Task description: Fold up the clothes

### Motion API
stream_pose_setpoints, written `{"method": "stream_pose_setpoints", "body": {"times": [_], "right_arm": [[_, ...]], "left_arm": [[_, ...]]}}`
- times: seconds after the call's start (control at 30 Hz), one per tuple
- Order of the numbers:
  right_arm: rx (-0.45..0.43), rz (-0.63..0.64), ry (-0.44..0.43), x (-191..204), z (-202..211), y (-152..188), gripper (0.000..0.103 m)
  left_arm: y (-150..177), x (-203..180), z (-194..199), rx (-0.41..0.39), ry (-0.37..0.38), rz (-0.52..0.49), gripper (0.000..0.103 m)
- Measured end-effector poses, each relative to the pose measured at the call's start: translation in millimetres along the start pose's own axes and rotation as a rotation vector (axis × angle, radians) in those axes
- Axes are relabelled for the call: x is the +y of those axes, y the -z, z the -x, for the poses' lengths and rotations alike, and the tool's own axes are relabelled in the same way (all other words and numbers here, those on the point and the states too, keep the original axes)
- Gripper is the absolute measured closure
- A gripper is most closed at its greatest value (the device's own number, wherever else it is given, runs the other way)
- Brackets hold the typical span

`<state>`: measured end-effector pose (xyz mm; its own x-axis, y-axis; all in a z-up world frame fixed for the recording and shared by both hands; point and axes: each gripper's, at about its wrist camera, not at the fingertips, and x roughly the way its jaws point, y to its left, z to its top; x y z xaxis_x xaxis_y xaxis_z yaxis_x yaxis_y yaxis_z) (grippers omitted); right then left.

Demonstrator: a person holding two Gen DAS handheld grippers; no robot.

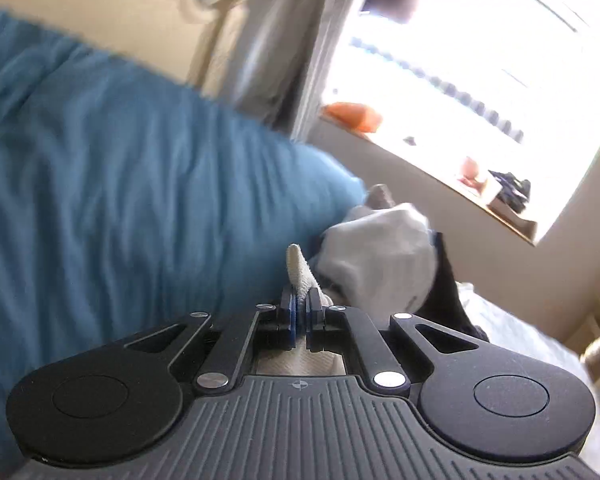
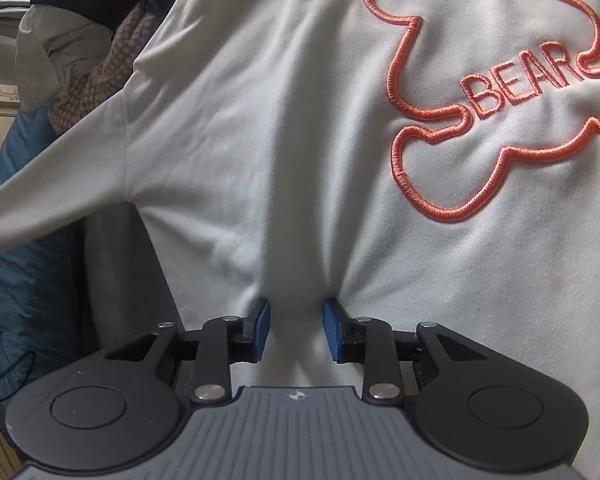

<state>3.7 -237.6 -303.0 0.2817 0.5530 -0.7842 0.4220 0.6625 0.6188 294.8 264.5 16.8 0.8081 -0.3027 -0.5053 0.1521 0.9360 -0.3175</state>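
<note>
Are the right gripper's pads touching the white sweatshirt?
Touching: the right wrist view shows the right gripper pinching a fold of the white sweatshirt.

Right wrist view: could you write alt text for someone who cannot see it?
A handheld right gripper pinches a raised fold of a pale grey sweatshirt between its blue-padded jaws. Orange stitching outlines a bear shape with the word BEAR. At the left edge lie more clothes, among them a blue garment.

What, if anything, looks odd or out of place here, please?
Nothing looks damaged or spilled. The white sweatshirt is bunched into a ridge between the right gripper's fingers, and other clothes lie heaped beside it.
</note>
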Motion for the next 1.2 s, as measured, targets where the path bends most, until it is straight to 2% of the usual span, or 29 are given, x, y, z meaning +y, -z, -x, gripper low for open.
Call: {"method": "stream_pose_setpoints", "body": {"times": [0.07,0.23,0.33,0.5,0.57,0.6,0.7,0.73,0.8,0.83,0.87,0.93,1.03,1.07,1.13,1.2], "right_arm": [[0.001,-0.002,0.000,0.1,-0.6,-0.2,0.071],[0.004,-0.008,-0.001,0.4,-2.1,-0.8,0.071],[0.006,-0.004,0.000,0.0,-3.1,-2.1,0.070],[0.013,-0.009,-0.001,0.5,-4.4,-6.2,0.068],[0.018,-0.010,0.001,1.9,-4.9,-7.9,0.068],[0.021,-0.010,0.002,2.6,-5.1,-8.7,0.068],[0.027,-0.014,0.002,3.0,-5.6,-10.1,0.067],[0.026,-0.017,0.000,2.7,-6.0,-10.1,0.067],[0.021,-0.025,-0.008,-0.3,-5.3,-8.5,0.066],[0.019,-0.027,-0.013,-1.5,-5.3,-7.6,0.065],[0.017,-0.027,-0.018,-1.7,-5.6,-7.2,0.063],[0.017,-0.026,-0.027,-2.0,-5.7,-7.4,0.061],[0.026,-0.018,-0.023,-0.3,-5.9,-9.1,0.060],[0.030,-0.015,-0.020,0.4,-6.0,-9.7,0.060],[0.043,-0.007,-0.010,3.3,-6.5,-11.9,0.060],[0.080,0.023,0.028,15.2,-5.6,-19.0,0.060]], "left_arm": [[8.2,-8.2,-0.3,0.009,0.007,-0.051,0.101],[34.8,-24.3,21.7,0.071,0.080,-0.177,0.101],[62.9,-42.2,22.6,0.144,0.169,-0.256,0.101],[106.7,-77.0,27.0,0.213,0.316,-0.456,0.101],[111.2,-79.4,19.8,0.233,0.306,-0.507,0.101],[113.1,-79.9,16.0,0.242,0.296,-0.532,0.101],[105.0,-55.6,-4.1,0.240,0.100,-0.612,0.101],[105.7,-41.5,-10.6,0.234,-0.007,-0.648,0.099],[107.3,-13.1,-24.1,0.224,-0.221,-0.714,0.091],[108.7,2.5,-34.4,0.253,-0.301,-0.716,0.077],[110.1,17.8,-44.4,0.282,-0.377,-0.716,0.071],[115.1,38.3,-57.0,0.343,-0.460,-0.669,0.070],[123.1,49.1,-62.0,0.370,-0.524,-0.569,0.069],[126.9,49.2,-57.1,0.363,-0.508,-0.531,0.068],[137.3,37.9,-56.4,0.350,-0.427,-0.507,0.067],[150.2,22.0,-61.5,0.347,-0.347,-0.513,0.062]]}}
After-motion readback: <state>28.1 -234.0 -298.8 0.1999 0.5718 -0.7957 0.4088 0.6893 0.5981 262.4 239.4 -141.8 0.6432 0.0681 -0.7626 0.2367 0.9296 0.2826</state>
